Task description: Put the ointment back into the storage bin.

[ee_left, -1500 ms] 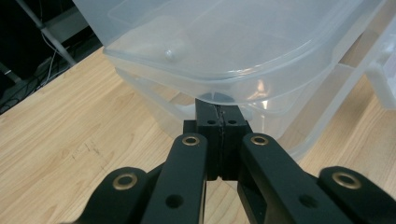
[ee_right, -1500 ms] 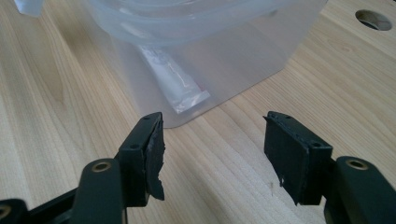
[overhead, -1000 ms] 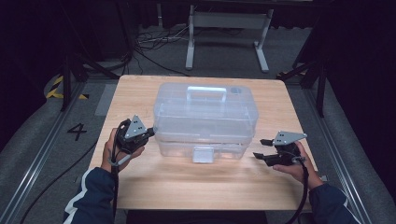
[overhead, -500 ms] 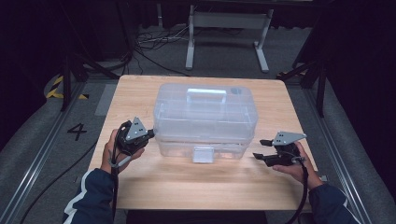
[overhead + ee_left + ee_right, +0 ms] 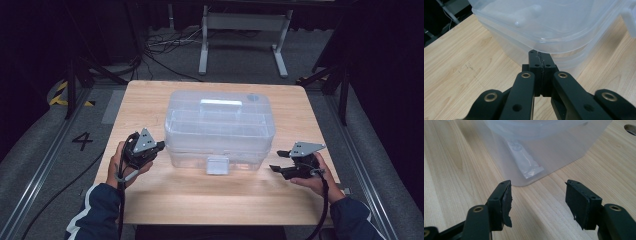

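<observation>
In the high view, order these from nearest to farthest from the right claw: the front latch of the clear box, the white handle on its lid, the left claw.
1. Front latch, box front, to the right claw's left.
2. White handle, on the lid, farther back.
3. Left claw, beyond the box's other end.

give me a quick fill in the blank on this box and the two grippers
1. The clear plastic storage box stands on a ____ table.
2. The left gripper has its jaws ____, their tips at the box's lid rim.
3. The right gripper has its jaws ____, with nothing between them.
4. The latch on the box's front faces the ____.

Missing words: wooden; shut; open; person
</observation>
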Action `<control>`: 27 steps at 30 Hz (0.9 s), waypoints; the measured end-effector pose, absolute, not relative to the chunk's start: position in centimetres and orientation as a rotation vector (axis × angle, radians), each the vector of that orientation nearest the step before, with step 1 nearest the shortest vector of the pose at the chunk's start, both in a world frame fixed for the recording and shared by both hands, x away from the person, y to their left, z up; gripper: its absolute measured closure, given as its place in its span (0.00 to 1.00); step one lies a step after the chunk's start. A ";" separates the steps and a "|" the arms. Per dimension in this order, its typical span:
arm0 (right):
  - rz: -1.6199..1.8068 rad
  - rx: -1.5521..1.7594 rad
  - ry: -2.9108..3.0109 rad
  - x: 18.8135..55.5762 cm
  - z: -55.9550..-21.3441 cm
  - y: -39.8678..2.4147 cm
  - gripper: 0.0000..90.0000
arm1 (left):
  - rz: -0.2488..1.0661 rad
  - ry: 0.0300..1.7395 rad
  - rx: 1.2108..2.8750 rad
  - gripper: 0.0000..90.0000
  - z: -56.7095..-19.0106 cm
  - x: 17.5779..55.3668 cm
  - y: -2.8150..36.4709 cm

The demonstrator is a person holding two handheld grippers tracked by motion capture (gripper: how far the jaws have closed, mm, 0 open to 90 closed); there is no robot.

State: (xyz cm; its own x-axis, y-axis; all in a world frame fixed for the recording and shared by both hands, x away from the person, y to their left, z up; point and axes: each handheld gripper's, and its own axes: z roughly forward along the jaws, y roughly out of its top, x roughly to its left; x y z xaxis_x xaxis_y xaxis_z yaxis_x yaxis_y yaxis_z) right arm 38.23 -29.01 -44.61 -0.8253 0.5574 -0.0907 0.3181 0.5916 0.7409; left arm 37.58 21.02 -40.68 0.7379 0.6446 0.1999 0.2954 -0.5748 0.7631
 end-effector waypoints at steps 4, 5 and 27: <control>1.076 0.708 2.513 38.2 -44.7 -28.9 0.43 | 0.606 0.706 2.197 1.00 -40.8 37.5 21.1; 1.077 0.708 2.514 38.2 -44.7 -28.9 0.43 | 0.603 0.708 2.198 1.00 -40.8 37.5 21.1; 1.061 0.688 2.508 37.9 -44.3 -28.7 0.43 | 0.570 0.703 2.215 0.96 -41.5 37.1 21.6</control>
